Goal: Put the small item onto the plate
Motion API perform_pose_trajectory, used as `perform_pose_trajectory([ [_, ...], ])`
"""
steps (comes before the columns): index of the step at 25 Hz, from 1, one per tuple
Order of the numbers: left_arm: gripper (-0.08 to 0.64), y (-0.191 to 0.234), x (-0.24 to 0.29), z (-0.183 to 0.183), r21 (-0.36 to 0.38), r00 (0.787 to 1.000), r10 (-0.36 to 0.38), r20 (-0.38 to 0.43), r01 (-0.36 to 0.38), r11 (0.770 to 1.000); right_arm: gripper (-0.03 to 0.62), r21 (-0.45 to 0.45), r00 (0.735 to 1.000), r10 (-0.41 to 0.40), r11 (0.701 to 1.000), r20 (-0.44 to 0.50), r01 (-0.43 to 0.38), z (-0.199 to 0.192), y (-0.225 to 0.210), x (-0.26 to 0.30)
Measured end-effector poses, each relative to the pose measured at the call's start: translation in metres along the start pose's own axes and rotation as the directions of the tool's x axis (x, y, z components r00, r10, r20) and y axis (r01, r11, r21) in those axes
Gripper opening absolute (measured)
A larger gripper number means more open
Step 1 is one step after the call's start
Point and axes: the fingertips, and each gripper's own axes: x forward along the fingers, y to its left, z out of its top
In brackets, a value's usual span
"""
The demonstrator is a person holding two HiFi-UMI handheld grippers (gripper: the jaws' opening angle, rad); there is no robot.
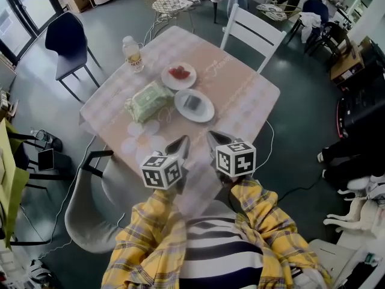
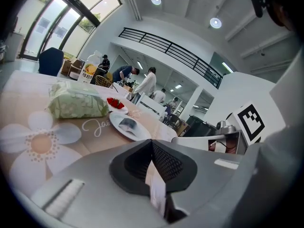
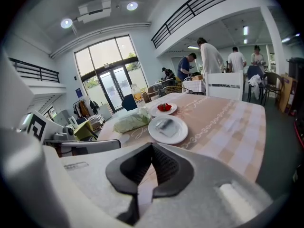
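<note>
A small grey item [image 1: 192, 103] lies on a white plate [image 1: 207, 114] near the middle of the table. The same item [image 3: 165, 125] and plate [image 3: 178, 137] show ahead in the right gripper view, and the item [image 2: 127, 123] on its plate [image 2: 118, 123] in the left gripper view. My left gripper [image 1: 183, 141] hangs over the table's near edge, shut, with nothing in it. My right gripper [image 1: 212, 136] is beside it, also shut and empty. In both gripper views the jaws [image 2: 152, 142] [image 3: 152, 146] meet at their tips, well short of the plate.
A second plate [image 1: 167, 80] with strawberries [image 1: 179, 72] sits behind the first. To its left lie a green tissue pack [image 1: 148, 101] and a bottle [image 1: 132, 54]. A white chair [image 1: 252, 35] stands at the far side, a blue chair [image 1: 67, 38] at the left, a grey chair [image 1: 84, 215] near me.
</note>
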Motion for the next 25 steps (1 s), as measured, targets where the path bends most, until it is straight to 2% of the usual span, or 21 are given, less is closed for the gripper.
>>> perform_pose_trajectory([
  [16,-0.002,-0.013,-0.055,-0.029,0.031,0.999,-0.042,-0.03,0.043,0.999,0.002,-0.001,1.0,0.001,1.0,0.001,-0.001,-0.04,0.021,-0.043],
  [25,-0.002,-0.02,-0.078,-0.051,-0.013,0.997,-0.068,-0.047,0.067,0.998,0.002,0.032,1.0,-0.018,0.999,-0.004,0.018,-0.07,0.026,-0.064],
])
